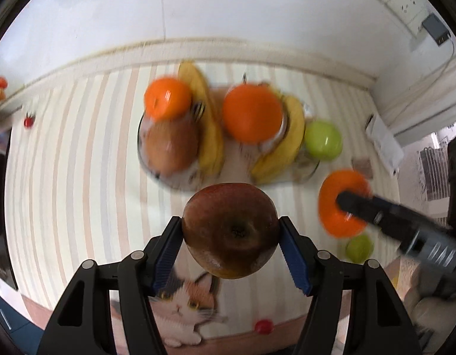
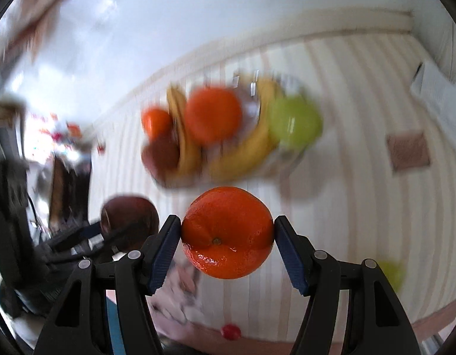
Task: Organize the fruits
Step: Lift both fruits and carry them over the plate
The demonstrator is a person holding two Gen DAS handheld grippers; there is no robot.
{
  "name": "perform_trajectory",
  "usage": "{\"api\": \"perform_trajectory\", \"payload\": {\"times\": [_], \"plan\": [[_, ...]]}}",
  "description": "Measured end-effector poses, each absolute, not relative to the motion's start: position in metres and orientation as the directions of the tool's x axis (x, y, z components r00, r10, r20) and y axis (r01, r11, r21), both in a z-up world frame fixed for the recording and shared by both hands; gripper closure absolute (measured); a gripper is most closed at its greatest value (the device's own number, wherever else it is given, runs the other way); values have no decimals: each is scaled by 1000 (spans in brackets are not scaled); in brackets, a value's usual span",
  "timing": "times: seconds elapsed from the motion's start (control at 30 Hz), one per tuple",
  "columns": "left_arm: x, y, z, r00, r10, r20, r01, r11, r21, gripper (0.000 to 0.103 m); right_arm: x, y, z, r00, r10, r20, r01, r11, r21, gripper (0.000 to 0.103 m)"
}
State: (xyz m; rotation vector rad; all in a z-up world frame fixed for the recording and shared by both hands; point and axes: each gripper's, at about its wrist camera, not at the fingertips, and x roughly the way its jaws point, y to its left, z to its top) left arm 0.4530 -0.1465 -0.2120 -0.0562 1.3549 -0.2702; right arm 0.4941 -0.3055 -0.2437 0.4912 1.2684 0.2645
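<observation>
Two fruits are being carried above the striped surface [image 1: 65, 148]: the left gripper [image 1: 230, 230] jaws are pinching a red apple [image 1: 230, 230], the right gripper [image 2: 227, 232] jaws an orange [image 2: 227, 232]. Both are probably heading to the far bowls [image 1: 169, 177], needing gentle lowering among piled fruit.
</observation>
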Motion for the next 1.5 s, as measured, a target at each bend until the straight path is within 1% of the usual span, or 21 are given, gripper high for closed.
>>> {"api": "perform_trajectory", "payload": {"times": [0.17,0.37,0.57,0.83,1.03,1.5], "plan": [[483,-162,-217,185,-249,-950,130,965,-228,40,563,-321,-225,314,428,-848,77,878,472,35],[509,-181,-238,159,-240,-958,113,968,-224,40,632,-316,-247,251,409,-877,106,889,445,35],[514,-191,-254,137,-223,-965,108,972,-209,40,664,-302,-270,214,380,-900,108,907,408,35],[516,-197,-266,109,-211,-971,97,975,-200,40,673,-287,-296,163,352,-921,90,925,370,35],[520,-200,-270,99,-212,-972,80,976,-205,39,674,-277,-295,160,324,-932,43,941,335,35],[526,-180,-270,70,-223,-972,14,975,-223,40,657,-290,-292,119,377,-919,47,922,384,34]]}}
